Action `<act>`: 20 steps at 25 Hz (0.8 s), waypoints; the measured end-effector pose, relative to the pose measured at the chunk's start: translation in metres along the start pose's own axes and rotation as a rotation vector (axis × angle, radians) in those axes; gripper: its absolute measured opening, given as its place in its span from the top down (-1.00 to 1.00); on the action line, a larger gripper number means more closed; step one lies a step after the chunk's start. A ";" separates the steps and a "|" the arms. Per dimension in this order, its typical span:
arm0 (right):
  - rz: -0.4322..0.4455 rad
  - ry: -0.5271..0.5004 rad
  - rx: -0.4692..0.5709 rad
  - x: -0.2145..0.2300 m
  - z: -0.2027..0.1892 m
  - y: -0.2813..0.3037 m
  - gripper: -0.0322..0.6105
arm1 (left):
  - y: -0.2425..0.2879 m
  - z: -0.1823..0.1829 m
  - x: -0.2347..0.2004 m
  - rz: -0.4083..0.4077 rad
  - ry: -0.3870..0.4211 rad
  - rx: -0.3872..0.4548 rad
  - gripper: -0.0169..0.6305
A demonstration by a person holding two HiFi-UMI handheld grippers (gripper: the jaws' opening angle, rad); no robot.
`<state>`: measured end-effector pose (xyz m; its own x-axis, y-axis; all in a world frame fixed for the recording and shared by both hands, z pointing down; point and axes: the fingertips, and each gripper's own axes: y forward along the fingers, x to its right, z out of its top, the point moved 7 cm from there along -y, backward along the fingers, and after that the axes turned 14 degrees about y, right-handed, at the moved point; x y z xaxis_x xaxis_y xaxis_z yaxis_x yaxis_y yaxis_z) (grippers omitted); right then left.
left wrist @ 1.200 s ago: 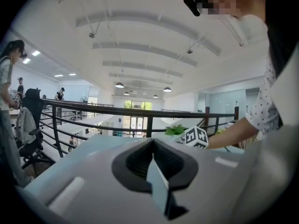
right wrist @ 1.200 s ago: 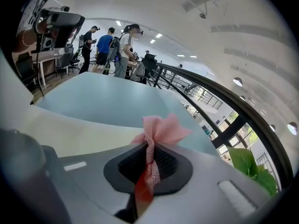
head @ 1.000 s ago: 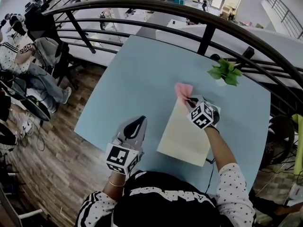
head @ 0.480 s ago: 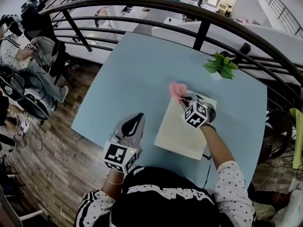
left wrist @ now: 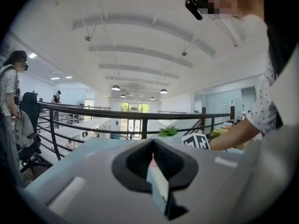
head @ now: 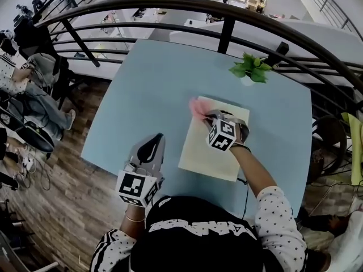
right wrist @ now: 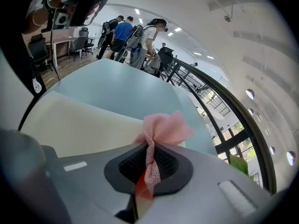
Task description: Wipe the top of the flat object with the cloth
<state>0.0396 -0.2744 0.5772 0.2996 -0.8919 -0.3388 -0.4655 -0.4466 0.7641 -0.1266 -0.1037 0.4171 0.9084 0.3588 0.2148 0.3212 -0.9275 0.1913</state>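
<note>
A cream flat board (head: 211, 152) lies on the light blue table (head: 153, 89), right of centre. My right gripper (head: 209, 117) is shut on a pink mesh cloth (head: 198, 107), which bunches out at the board's far left corner. In the right gripper view the cloth (right wrist: 161, 129) fans out past the jaws over the board (right wrist: 84, 120). My left gripper (head: 151, 147) is shut with nothing in it and hovers over the table left of the board. Its jaws (left wrist: 153, 164) meet in the left gripper view.
A small green potted plant (head: 249, 69) stands at the table's far right, just beyond the board. A dark curved railing (head: 227, 16) runs behind the table. People sit and stand on the wooden floor (head: 68, 169) to the left.
The right gripper with the cloth has slid a little towards me at the board's far left corner. The left gripper has kept its place beside the board.
</note>
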 end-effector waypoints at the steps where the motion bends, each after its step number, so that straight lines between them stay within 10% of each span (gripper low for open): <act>1: 0.003 -0.009 0.000 -0.003 -0.001 -0.001 0.88 | -0.001 0.001 0.001 -0.001 0.001 0.002 0.95; 20: 0.041 -0.080 -0.011 -0.047 -0.012 -0.025 0.88 | -0.013 0.005 0.030 -0.025 0.003 0.003 0.95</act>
<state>0.0470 -0.2206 0.5804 0.2126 -0.9125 -0.3496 -0.4668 -0.4091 0.7840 -0.1024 -0.0817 0.4167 0.8992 0.3825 0.2125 0.3448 -0.9183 0.1943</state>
